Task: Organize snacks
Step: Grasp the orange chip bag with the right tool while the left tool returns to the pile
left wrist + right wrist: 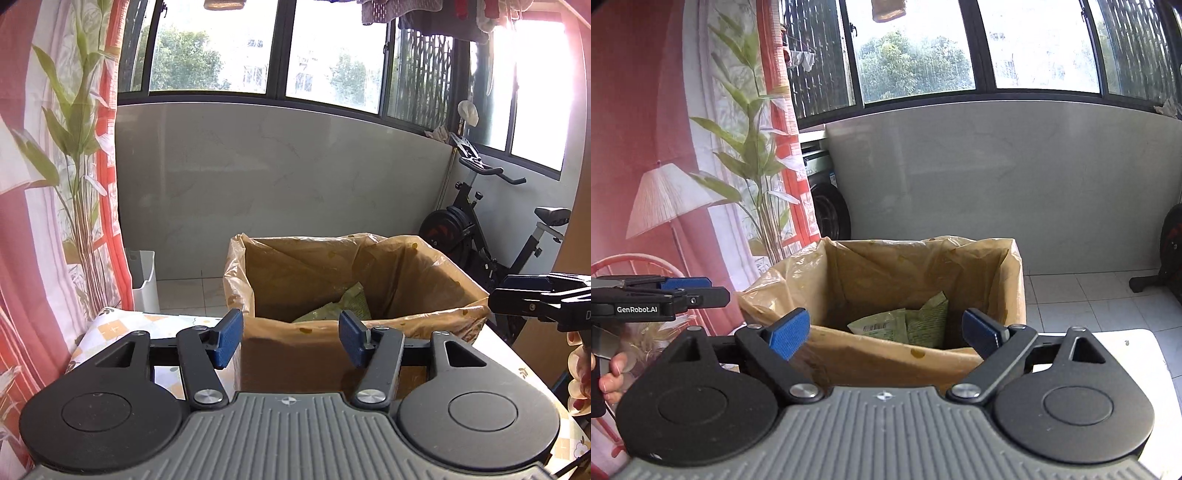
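- The pale green printed snack packets (908,325) lie crumpled at the bottom of the brown cardboard box lined with a translucent tan plastic bag (886,269), straight ahead of your right hand-held gripper (886,332) and lower than its fingertips.
- One packet shows a white barcode label facing up; the other leans against it, tilted toward the far wall of the box.
- From the left wrist view only a green corner of the packets (340,306) peeks over the near rim of the lined box (406,258).
- The liner is wrinkled, folded over the rim all round, and dotted with small yellowish spots.
- The box stands on the counter with a light patterned cloth (122,325), just beyond both hand-held grippers.
- Your right hand-held gripper has its blue ribbed pads (788,332) spread wide, wider than the near side of the box opening; nothing sits between them and they touch nothing.
- Your left hand-held gripper (291,336) is partly spread, with a clear gap between its blue pads (229,338); it holds nothing, and the near wall of the box shows through the gap.
- Each hand-held gripper appears at the edge of the other's view, level and apart from the box.
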Motion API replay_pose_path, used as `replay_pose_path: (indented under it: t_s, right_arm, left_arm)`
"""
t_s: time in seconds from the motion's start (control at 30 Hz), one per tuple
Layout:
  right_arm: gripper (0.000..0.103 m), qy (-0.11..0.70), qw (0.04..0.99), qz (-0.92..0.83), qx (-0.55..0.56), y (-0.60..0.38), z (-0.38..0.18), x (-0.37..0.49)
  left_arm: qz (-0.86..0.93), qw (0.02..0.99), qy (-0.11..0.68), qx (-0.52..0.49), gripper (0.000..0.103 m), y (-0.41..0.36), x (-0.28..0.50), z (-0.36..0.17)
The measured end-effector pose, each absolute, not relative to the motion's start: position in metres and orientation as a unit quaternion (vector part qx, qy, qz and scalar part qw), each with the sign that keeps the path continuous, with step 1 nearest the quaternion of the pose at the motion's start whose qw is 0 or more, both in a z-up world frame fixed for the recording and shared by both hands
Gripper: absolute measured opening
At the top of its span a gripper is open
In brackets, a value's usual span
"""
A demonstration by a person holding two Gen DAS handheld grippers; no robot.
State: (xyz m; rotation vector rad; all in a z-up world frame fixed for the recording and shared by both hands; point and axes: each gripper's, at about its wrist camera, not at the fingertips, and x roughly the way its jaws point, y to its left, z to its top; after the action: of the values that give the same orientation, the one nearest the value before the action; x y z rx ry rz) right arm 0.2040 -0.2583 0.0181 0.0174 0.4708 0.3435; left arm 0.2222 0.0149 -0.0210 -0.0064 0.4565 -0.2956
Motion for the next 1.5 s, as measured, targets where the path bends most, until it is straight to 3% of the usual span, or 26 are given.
replay_pose_path:
  t_s: [0.5, 1.07, 1.5]
  right_arm:
    - [0.092, 0.177, 0.979, 0.099, 0.023, -0.278, -0.043, 0.103]
    - [0.090, 0.223, 0.971, 0.077, -0.035, -0.275, -0.099, 0.074]
    - [0.090, 0.286, 0.957, 0.047, -0.012, -0.287, -0.138, 0.074]
  left_arm:
    - [-0.114, 0.966, 0.227, -0.040, 0.061, 0.019, 0.158, -0.070]
    - [-0.121, 0.957, 0.260, -0.037, 0.061, 0.009, 0.142, -0.123]
    - [-0.137, 0.947, 0.291, -0.019, 0.061, -0.007, 0.136, -0.150]
